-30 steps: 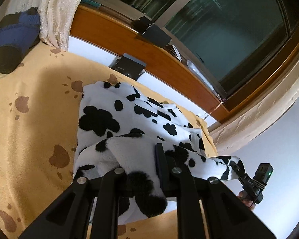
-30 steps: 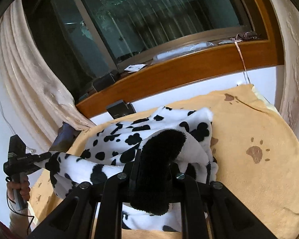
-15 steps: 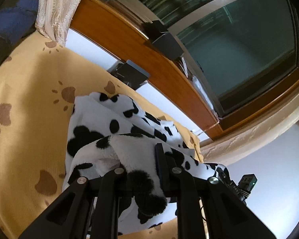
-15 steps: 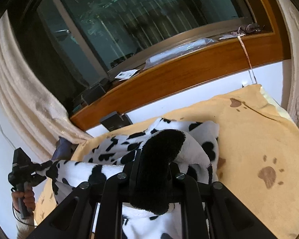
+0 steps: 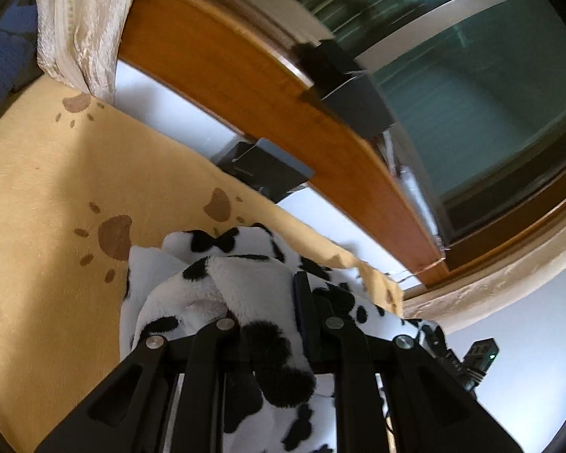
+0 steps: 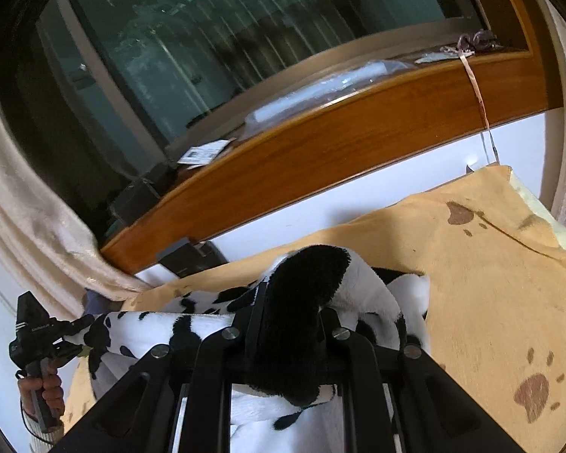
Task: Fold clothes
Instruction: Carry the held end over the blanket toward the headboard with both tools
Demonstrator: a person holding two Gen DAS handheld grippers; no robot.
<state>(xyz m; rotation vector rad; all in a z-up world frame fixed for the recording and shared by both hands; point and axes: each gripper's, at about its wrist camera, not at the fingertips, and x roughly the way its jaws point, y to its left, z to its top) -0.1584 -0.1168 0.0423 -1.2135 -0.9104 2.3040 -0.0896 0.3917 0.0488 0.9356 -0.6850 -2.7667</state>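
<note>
The left hand-held gripper (image 5: 271, 324) is clenched on a bunched edge of the cow-print fleece garment (image 5: 245, 287), white plush with black patches; the fabric wells up between its two black fingers and hangs over them toward the camera. The right hand-held gripper (image 6: 286, 324) is likewise clenched on the same garment (image 6: 362, 287), with a thick black-patched fold (image 6: 305, 287) squeezed between its fingers.

From the right wrist view, the fleece stretches as a taut band leftward to the left hand-held gripper (image 6: 66, 334), whose handle is held by a hand (image 6: 43, 387) in a light knitted cuff. From the left wrist view, the right hand-held gripper (image 5: 468, 362) shows at the lower right, with the far end of the garment leading to it.

The garment lies partly on a bed covered by a yellow blanket (image 5: 49, 196) printed with brown paw marks, near the bed's far edge below the window. The rest of it is lifted between the two grippers.

Beyond the bed runs a white wall and a wooden window sill (image 6: 358, 132). A dark box (image 5: 264, 168) stands at the bed's far edge against the wall. A cream curtain (image 5: 83, 19) hangs at the left end of the sill, and a blue and black cloth (image 5: 3, 60) lies beside it.
</note>
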